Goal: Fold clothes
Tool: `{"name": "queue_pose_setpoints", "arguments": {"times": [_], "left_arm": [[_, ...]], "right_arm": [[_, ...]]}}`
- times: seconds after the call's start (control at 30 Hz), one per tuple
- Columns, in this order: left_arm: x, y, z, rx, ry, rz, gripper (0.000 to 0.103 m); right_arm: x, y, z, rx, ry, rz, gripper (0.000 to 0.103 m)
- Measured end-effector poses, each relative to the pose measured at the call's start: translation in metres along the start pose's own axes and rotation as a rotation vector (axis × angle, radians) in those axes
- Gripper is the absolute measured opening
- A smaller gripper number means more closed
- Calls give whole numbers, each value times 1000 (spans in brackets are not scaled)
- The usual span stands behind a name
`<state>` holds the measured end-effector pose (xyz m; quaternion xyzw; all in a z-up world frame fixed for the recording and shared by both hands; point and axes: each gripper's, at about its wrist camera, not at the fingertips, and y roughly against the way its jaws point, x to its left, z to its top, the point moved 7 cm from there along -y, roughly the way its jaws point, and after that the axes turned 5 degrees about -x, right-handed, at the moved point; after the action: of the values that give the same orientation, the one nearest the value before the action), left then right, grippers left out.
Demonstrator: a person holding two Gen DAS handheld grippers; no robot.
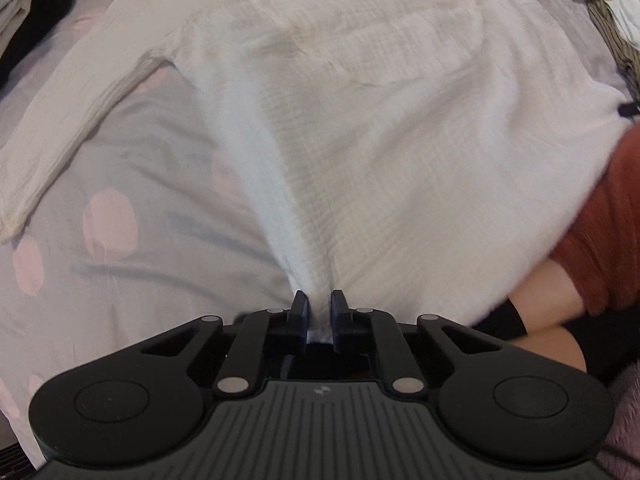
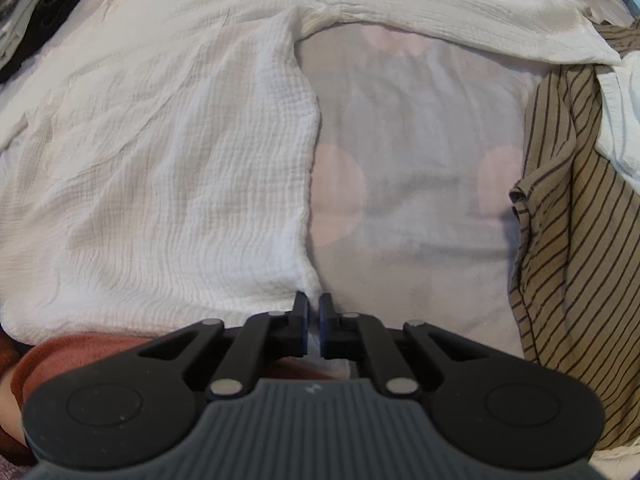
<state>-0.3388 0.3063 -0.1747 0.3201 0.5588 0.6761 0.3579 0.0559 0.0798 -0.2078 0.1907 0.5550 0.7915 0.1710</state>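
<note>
A white crinkled long-sleeve shirt (image 1: pixel 360 120) lies spread on a grey bedsheet with pink dots (image 1: pixel 120 200). My left gripper (image 1: pixel 319 300) is shut on the shirt's lower left hem corner, and the cloth rises taut from the jaws. One sleeve (image 1: pixel 72 120) stretches out to the left. In the right wrist view the same shirt (image 2: pixel 160 160) covers the left half, and my right gripper (image 2: pixel 314 300) is shut on its lower right hem corner. The other sleeve (image 2: pixel 480 12) runs across the top right.
A tan striped garment (image 2: pixel 572 240) lies bunched at the right beside the shirt. Dark and light folded clothes (image 1: pixel 28 8) are stacked at the far left. A person's rust-coloured sleeve (image 1: pixel 608 220) sits close at the near edge.
</note>
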Motion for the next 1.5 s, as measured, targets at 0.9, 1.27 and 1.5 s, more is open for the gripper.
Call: {"name": "queue_pose_setpoints", "arguments": {"times": [0.9, 1.27, 1.5], "left_arm": [[18, -40, 45, -23, 279, 24, 56], [5, -60, 23, 137, 126, 112, 49], [4, -50, 24, 70, 110, 131, 49]], "right_arm": [[21, -21, 18, 171, 148, 37, 6], [11, -18, 9, 240, 130, -24, 8], [11, -7, 9, 137, 133, -65, 16]]}}
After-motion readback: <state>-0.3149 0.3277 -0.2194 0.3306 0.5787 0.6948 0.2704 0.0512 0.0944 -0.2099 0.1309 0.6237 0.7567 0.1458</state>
